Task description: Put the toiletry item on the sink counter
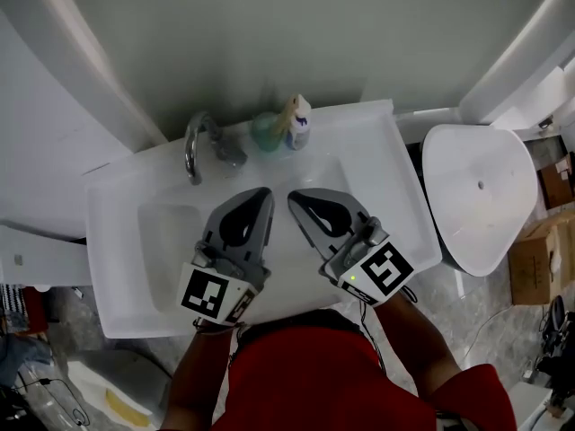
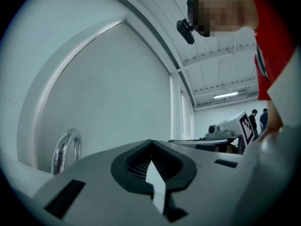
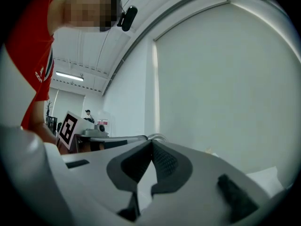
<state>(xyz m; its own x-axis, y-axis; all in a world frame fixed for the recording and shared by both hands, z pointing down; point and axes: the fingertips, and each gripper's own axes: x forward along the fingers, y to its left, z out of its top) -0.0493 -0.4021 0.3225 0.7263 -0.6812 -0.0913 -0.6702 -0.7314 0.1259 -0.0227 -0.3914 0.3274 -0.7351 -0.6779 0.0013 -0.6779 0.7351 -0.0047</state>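
Observation:
A small white bottle with a blue label (image 1: 299, 126) stands next to a green toiletry item (image 1: 266, 131) at the back of the white sink counter (image 1: 382, 164), beside the chrome faucet (image 1: 194, 144). My left gripper (image 1: 263, 194) hangs over the basin, its jaws shut with nothing between them. Just to its right, my right gripper (image 1: 295, 197) is also shut and empty. Both point toward the wall, short of the toiletries. In the left gripper view the left gripper (image 2: 150, 143) has its tips meeting, with the faucet (image 2: 66, 150) at the left. The right gripper view shows the right gripper (image 3: 151, 142) closed too.
A white toilet (image 1: 476, 196) stands right of the counter, with cardboard boxes (image 1: 544, 250) beyond it. A curved white wall frame rises behind the sink. Clutter lies on the floor at the lower left.

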